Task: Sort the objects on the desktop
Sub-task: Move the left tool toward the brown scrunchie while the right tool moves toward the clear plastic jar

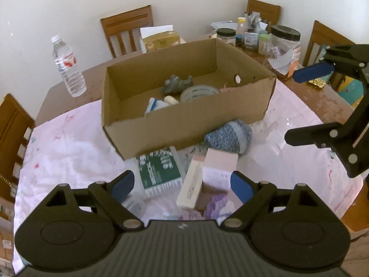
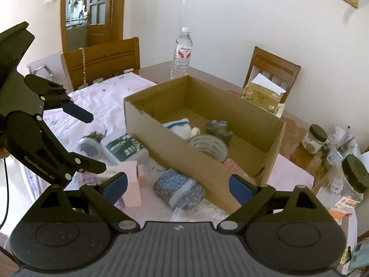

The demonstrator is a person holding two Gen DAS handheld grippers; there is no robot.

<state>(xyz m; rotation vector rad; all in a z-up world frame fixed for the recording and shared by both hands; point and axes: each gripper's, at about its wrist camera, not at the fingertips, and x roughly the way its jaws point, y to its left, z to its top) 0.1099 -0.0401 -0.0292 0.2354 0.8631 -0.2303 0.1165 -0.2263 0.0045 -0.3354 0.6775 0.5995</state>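
Note:
A cardboard box [image 1: 184,129] [image 2: 196,161] stands on the pink cloth; it holds a grey figure [image 1: 176,84], a tape roll [image 1: 199,92] [image 2: 208,146] and a white-blue cloth [image 2: 178,125]. In front of it lie a blue-grey knitted ball [image 1: 229,136] [image 2: 178,190], a pink carton [image 1: 221,161] [image 2: 132,184], a cream carton [image 1: 190,191] and a green-labelled container [image 1: 159,170] [image 2: 125,149]. My left gripper [image 1: 182,185] is open and empty above the cartons. My right gripper [image 2: 178,185] is open and empty above the knitted ball; it also shows in the left wrist view [image 1: 299,106].
A water bottle [image 1: 68,65] [image 2: 182,53] stands behind the box. A tissue box [image 1: 161,38] [image 2: 264,97] and several jars [image 1: 284,46] [image 2: 350,177] crowd the table's far side. A small jar of dark bits [image 2: 90,146] lies by the green container. Wooden chairs surround the table.

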